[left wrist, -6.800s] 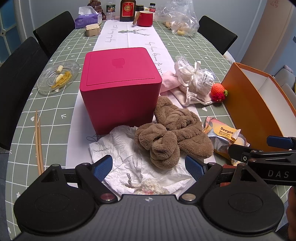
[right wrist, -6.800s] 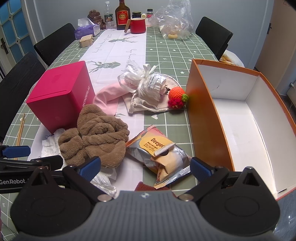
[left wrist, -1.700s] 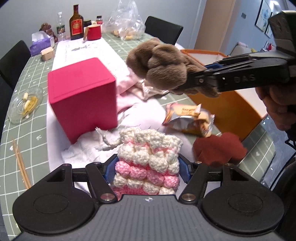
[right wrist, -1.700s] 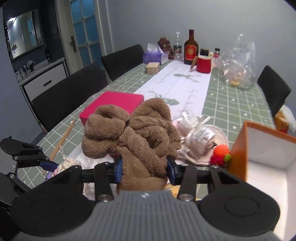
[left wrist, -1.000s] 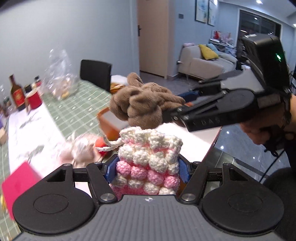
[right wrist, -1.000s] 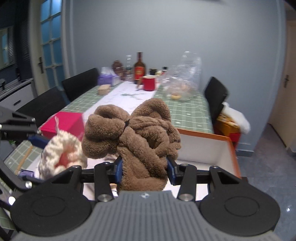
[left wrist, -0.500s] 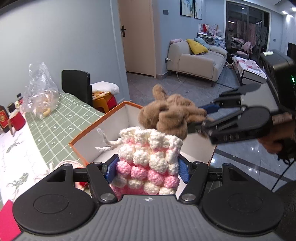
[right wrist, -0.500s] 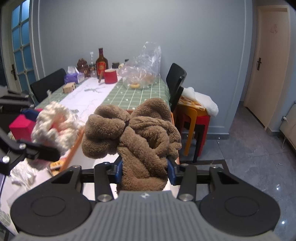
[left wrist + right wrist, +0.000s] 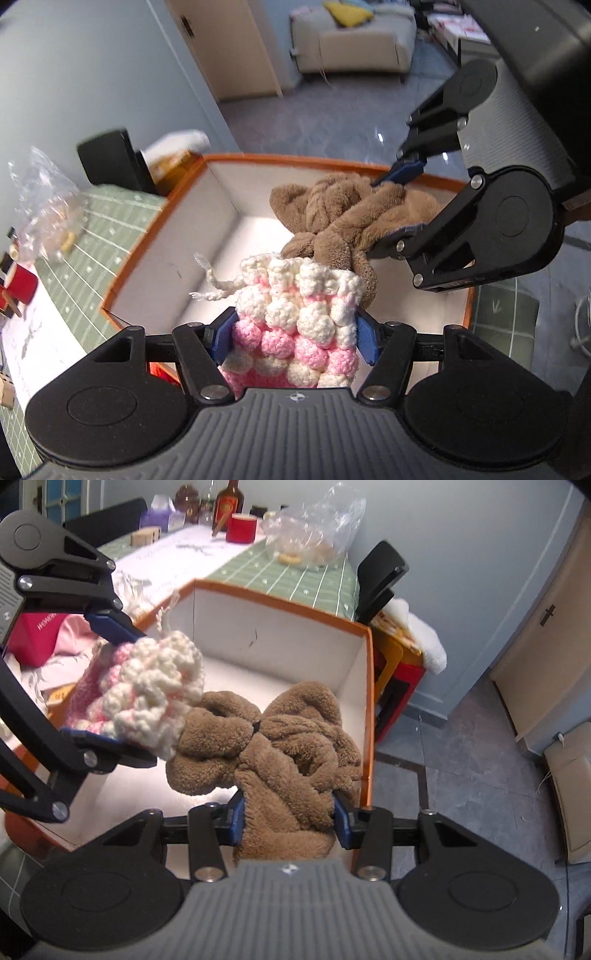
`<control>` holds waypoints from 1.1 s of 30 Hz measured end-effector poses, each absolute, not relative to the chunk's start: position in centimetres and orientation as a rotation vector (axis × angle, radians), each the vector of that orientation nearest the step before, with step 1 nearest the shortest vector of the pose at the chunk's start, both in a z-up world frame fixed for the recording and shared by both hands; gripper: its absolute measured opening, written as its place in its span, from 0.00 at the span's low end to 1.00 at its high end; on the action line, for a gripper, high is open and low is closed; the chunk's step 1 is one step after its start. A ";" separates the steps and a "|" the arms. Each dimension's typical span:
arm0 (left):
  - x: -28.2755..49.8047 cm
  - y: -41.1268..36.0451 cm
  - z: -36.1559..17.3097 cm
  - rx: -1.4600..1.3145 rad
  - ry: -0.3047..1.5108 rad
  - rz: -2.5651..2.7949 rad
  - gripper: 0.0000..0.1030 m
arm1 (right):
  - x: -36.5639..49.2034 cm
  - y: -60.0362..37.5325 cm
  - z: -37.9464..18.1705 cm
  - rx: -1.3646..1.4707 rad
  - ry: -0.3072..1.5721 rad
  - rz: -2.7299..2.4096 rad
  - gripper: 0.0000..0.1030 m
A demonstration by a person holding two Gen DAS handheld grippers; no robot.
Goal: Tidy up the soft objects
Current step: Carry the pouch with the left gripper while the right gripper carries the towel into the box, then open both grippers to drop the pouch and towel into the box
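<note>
My left gripper (image 9: 293, 341) is shut on a pink and white crocheted pouch (image 9: 299, 314) and holds it over the open orange box (image 9: 159, 229). My right gripper (image 9: 288, 821) is shut on a brown fluffy cloth (image 9: 280, 738) and holds it above the white inside of the same box (image 9: 280, 638). In the right wrist view the pouch (image 9: 147, 686) touches the brown cloth at its left. In the left wrist view the brown cloth (image 9: 340, 218) hangs just beyond the pouch, with the right gripper (image 9: 397, 201) coming in from the right.
The green checked table (image 9: 314, 579) runs behind the box with a clear plastic bag (image 9: 314, 528), a red mug (image 9: 242, 526) and a brown bottle (image 9: 229, 502). A pink box (image 9: 33, 635) sits at the left. A black chair (image 9: 380, 576) stands past the box; floor lies right.
Both grippers have tilted down over the orange box and come closer together. The pouch and the brown cloth now touch above the box's inside.
</note>
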State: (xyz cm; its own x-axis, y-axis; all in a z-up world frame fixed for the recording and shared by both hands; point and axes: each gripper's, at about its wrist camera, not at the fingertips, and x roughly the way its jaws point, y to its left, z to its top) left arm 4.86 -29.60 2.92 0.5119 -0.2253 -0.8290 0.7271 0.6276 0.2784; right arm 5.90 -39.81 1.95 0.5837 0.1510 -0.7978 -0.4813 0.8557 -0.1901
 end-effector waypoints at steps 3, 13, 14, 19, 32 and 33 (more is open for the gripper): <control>5.1 -30.0 2.0 0.722 0.906 -0.635 0.72 | 6.3 -39.2 1.2 -0.442 0.914 0.404 0.44; 5.3 -30.7 -0.2 0.763 0.987 -0.658 0.72 | 6.2 -38.9 0.6 -0.508 0.968 0.411 0.47; 5.4 -30.8 -0.4 0.764 0.994 -0.656 0.72 | 6.2 -38.9 0.5 -0.507 0.972 0.410 0.48; 6.0 -31.5 -1.3 0.779 1.029 -0.633 0.75 | 6.1 -38.8 0.2 -0.502 0.983 0.404 0.53; 8.5 -31.0 0.2 0.746 1.015 -0.678 0.88 | 5.6 -39.3 1.9 -0.475 0.938 0.403 0.71; 8.7 -30.8 0.6 0.731 1.012 -0.674 0.88 | 5.5 -39.4 2.1 -0.471 0.927 0.397 0.71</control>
State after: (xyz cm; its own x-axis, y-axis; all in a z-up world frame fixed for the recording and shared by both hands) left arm 8.74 -30.77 0.62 0.3772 -0.1578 -0.9126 0.7814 0.5831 0.2221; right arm 5.46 -39.40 2.12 0.5419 0.1235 -0.8313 -0.5171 0.8287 -0.2140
